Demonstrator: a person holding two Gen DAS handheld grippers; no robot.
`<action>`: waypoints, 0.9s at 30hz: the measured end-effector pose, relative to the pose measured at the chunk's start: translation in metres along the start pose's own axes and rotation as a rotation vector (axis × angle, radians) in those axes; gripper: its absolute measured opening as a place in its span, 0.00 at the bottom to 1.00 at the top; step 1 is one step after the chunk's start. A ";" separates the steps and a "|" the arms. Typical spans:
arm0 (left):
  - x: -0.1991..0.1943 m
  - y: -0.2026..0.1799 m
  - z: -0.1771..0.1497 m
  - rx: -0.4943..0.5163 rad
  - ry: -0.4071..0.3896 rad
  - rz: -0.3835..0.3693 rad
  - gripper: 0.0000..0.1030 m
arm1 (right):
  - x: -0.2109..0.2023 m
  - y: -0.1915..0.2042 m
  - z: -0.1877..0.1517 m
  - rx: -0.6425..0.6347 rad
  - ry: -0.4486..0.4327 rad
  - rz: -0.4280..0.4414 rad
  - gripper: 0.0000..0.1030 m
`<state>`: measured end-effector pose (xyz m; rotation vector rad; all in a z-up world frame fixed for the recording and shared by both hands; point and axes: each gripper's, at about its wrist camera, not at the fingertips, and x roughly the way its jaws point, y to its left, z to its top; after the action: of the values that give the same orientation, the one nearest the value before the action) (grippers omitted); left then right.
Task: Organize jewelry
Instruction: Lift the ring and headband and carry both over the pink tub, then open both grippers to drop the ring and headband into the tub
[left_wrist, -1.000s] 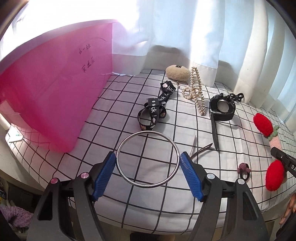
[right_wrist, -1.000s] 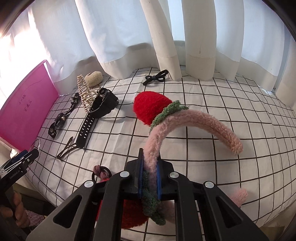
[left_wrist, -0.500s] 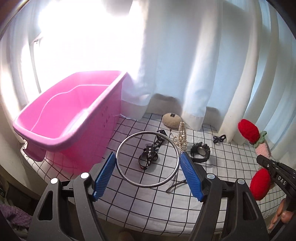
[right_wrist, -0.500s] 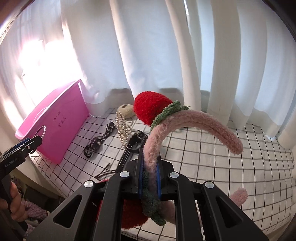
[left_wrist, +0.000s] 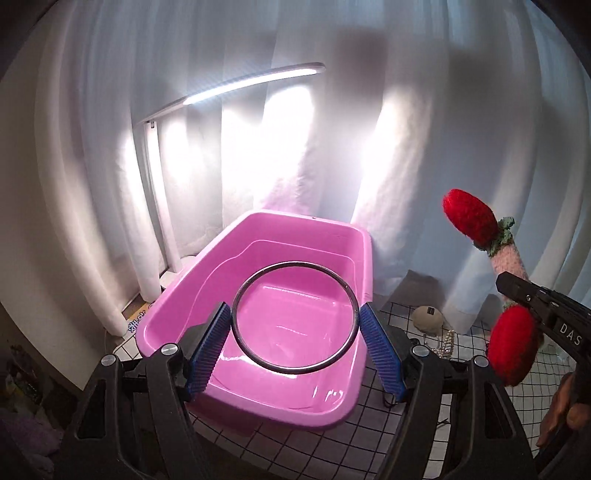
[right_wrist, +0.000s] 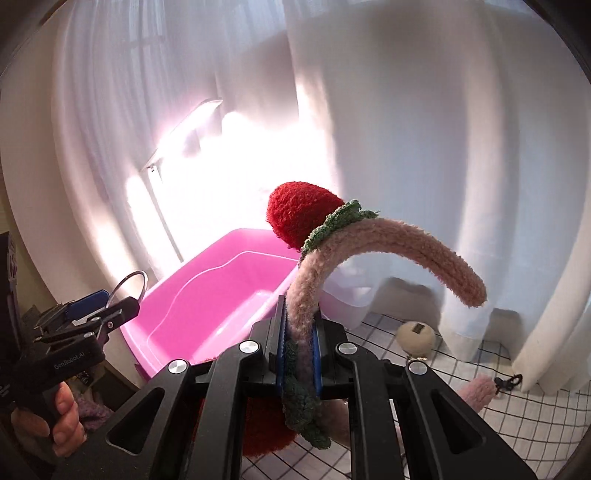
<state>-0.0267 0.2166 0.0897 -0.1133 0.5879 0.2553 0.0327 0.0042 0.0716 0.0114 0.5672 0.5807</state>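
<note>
- The pink tub (left_wrist: 255, 354) stands at the left end of the checked cloth (left_wrist: 424, 417), its far rim against the white curtain (left_wrist: 406, 147); its inside is bare.
- Above the tub, the left gripper (left_wrist: 295, 325) has its blue pads pressed on either side of a thin metal bangle (left_wrist: 295, 317), a plain dark ring held flat.
- Right of the tub, the right gripper (right_wrist: 298, 345) pinches a fuzzy pink headband (right_wrist: 388, 243) with red strawberries, in the air.
</note>
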 end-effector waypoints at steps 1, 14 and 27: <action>0.006 0.012 0.004 -0.002 0.006 0.008 0.67 | 0.012 0.011 0.007 -0.009 0.005 0.016 0.11; 0.119 0.079 0.019 -0.018 0.250 -0.037 0.67 | 0.179 0.111 0.071 -0.129 0.206 0.102 0.11; 0.177 0.097 0.010 -0.028 0.440 -0.032 0.68 | 0.289 0.106 0.059 -0.099 0.583 0.038 0.12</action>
<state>0.0945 0.3481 -0.0044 -0.2082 1.0187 0.2078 0.2067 0.2530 -0.0064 -0.2485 1.1041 0.6500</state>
